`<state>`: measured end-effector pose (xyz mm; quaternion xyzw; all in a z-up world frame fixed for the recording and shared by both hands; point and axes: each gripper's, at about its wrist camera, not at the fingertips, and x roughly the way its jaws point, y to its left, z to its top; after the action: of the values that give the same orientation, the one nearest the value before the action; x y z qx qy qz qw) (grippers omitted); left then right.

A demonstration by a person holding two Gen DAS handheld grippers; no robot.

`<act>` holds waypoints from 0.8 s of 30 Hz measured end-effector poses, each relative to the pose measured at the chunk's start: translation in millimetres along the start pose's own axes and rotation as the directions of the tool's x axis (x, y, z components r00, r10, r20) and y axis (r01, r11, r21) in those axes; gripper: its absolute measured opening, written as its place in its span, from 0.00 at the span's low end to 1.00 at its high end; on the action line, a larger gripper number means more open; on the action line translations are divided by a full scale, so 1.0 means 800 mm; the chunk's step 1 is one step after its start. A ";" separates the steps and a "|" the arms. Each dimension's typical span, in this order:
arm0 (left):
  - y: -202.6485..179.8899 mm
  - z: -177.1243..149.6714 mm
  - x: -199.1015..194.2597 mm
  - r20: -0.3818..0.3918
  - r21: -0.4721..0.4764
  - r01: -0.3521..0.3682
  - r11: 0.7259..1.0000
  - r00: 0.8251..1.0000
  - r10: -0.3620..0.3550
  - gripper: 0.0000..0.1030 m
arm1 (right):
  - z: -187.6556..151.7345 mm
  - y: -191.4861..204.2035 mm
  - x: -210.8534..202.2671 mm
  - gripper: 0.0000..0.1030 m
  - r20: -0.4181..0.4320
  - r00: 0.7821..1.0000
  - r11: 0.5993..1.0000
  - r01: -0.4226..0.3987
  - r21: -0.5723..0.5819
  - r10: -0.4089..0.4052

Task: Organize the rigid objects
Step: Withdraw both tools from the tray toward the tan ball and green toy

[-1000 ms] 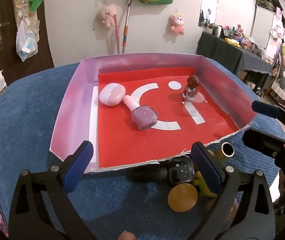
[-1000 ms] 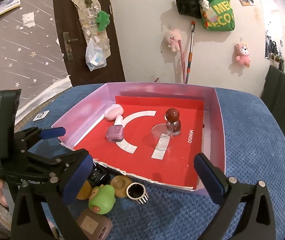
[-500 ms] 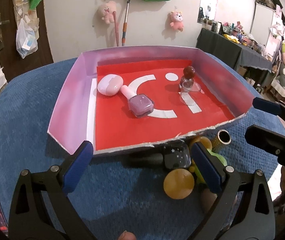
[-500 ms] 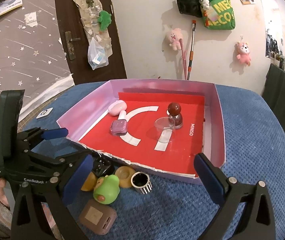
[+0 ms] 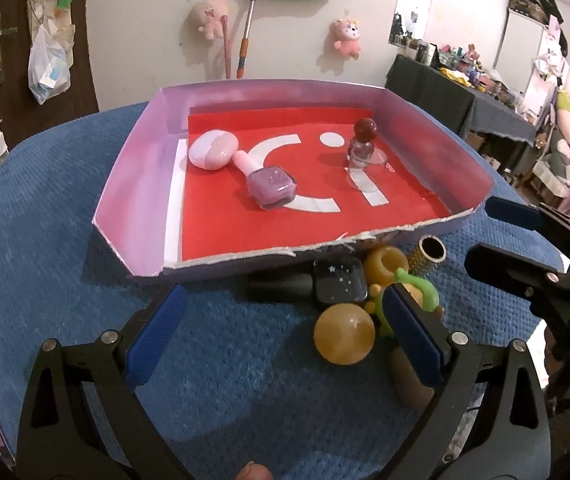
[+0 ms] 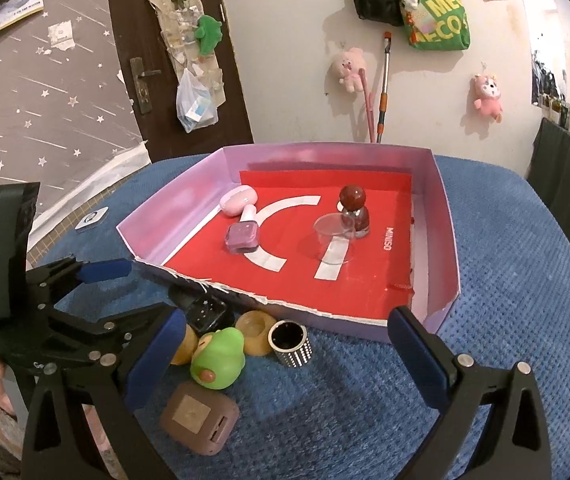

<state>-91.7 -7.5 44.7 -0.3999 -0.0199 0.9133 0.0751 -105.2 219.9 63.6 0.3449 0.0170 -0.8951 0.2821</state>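
Left gripper (image 5: pixel 281 330): jaws spread wide, nothing between the blue pads, no contact with any object. Its right pad sits in front of the green toy (image 5: pixel 417 292), hiding part of it.

Right gripper (image 6: pixel 285 346): jaws spread wide, holding nothing, hanging above the blue cloth (image 6: pixel 505 280).

Shallow box (image 6: pixel 445 216), centre of the cloth, red lined floor. Contents: pink oval case (image 6: pixel 239 199) at far left; purple nail polish bottle (image 6: pixel 241 234) lying on its side, its cap just beside the case; dark red round-capped bottle (image 6: pixel 354 210) upright at far right; clear round lid (image 6: pixel 331 236) against that bottle.

Outside the box, clustered at its near torn edge: black starred bottle (image 5: pixel 339 284), amber ball (image 5: pixel 344 334), amber ring (image 6: pixel 253 332), studded metal cylinder (image 6: pixel 290 342), green toy, brown cube (image 6: pixel 199 418) nearest.
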 end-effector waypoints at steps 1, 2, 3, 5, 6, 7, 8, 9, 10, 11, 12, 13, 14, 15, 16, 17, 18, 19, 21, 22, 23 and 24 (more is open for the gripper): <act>0.001 -0.001 -0.001 -0.001 -0.001 0.003 1.000 1.000 -0.003 0.97 | -0.001 0.000 0.001 1.00 -0.003 1.000 1.000 0.002 -0.003 -0.002; 0.003 -0.004 -0.001 -0.003 -0.004 0.006 1.000 1.000 -0.006 0.97 | -0.001 0.000 0.001 1.00 -0.006 1.000 1.000 0.005 -0.005 -0.005; 0.005 -0.006 -0.001 -0.006 -0.012 0.010 1.000 1.000 -0.010 0.97 | -0.002 0.000 0.003 1.00 -0.009 1.000 1.000 0.007 -0.006 -0.007; 0.009 -0.010 -0.001 -0.012 -0.031 0.020 0.999 1.000 -0.020 0.97 | -0.005 -0.001 0.005 1.00 -0.015 1.000 1.000 0.004 0.002 -0.004; 0.011 -0.011 0.000 -0.014 -0.038 0.026 0.999 1.000 -0.026 0.97 | -0.006 -0.002 0.006 1.00 -0.019 1.000 1.000 0.001 0.008 -0.001; 0.012 -0.013 0.001 -0.019 -0.044 0.031 0.999 0.999 -0.032 0.97 | -0.007 -0.002 0.008 1.00 -0.024 1.000 1.000 0.000 0.013 0.000; 0.012 -0.015 0.002 -0.023 -0.044 0.034 0.998 0.999 -0.035 0.97 | -0.009 -0.003 0.009 1.00 -0.029 1.000 1.000 -0.001 0.016 0.001; 0.012 -0.016 0.003 -0.025 -0.043 0.032 0.999 0.999 -0.033 0.97 | -0.011 -0.001 0.011 1.00 -0.035 0.999 1.000 -0.004 0.016 0.004; 0.011 -0.017 0.004 -0.028 -0.038 0.027 0.999 0.999 -0.028 0.97 | -0.012 -0.002 0.012 0.98 -0.039 0.999 1.000 -0.004 0.014 0.005; 0.010 -0.018 0.004 -0.029 -0.034 0.025 0.999 0.999 -0.026 0.97 | -0.013 0.000 0.014 0.97 -0.043 0.999 1.000 -0.007 0.010 0.007; 0.009 -0.019 0.003 -0.030 -0.030 0.026 0.999 0.999 -0.027 0.97 | -0.014 0.000 0.015 0.94 -0.049 0.999 1.000 -0.010 0.008 0.011; 0.008 -0.019 0.004 -0.033 -0.027 0.033 0.999 0.999 -0.033 0.96 | -0.015 0.000 0.016 0.92 -0.051 0.999 1.000 -0.013 0.007 0.013; 0.007 -0.018 0.004 -0.038 -0.026 0.041 0.999 0.998 -0.042 0.96 | -0.016 0.001 0.017 0.91 -0.050 0.999 1.000 -0.014 0.007 0.014; 0.005 -0.018 0.003 -0.037 -0.024 0.048 0.999 0.998 -0.049 0.96 | -0.017 0.001 0.018 0.89 -0.051 0.999 1.000 -0.014 0.006 0.014; 0.004 -0.018 0.002 -0.033 -0.020 0.057 0.998 0.998 -0.058 0.96 | -0.017 0.000 0.019 0.86 -0.053 0.999 1.000 -0.012 0.005 0.013; 0.001 -0.019 0.002 -0.031 -0.011 0.063 0.998 0.998 -0.063 0.96 | -0.017 -0.001 0.020 0.85 -0.056 0.998 1.000 -0.011 0.006 0.011; -0.002 -0.020 0.002 -0.031 -0.003 0.059 0.998 0.998 -0.059 0.96 | -0.017 -0.003 0.021 0.82 -0.059 0.998 1.000 -0.008 0.008 0.008; -0.004 -0.022 0.003 -0.031 0.004 0.050 0.999 0.998 -0.050 0.96 | -0.017 -0.004 0.022 0.80 -0.059 0.998 1.000 -0.004 0.013 0.005; -0.009 -0.025 0.009 -0.038 0.019 0.030 0.999 0.999 -0.029 0.96 | -0.019 -0.009 0.024 0.78 -0.060 0.998 1.000 0.007 0.027 -0.006; -0.010 -0.027 0.013 -0.046 0.026 0.028 0.999 0.999 -0.027 0.96 | -0.020 -0.012 0.025 0.77 -0.061 0.998 0.999 0.011 0.038 -0.009; -0.011 -0.029 0.016 -0.054 0.030 0.027 0.999 0.998 -0.025 0.94 | -0.021 -0.015 0.026 0.77 -0.063 0.998 0.999 0.015 0.050 -0.012; -0.012 -0.030 0.020 -0.063 0.033 0.028 0.999 0.998 -0.026 0.91 | -0.023 -0.017 0.027 0.74 -0.064 0.998 0.998 0.016 0.055 -0.013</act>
<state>-83.6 4.2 17.8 -0.4266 -0.0077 0.8994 0.0948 -114.4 224.7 33.9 0.3810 0.0035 -0.8857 0.2652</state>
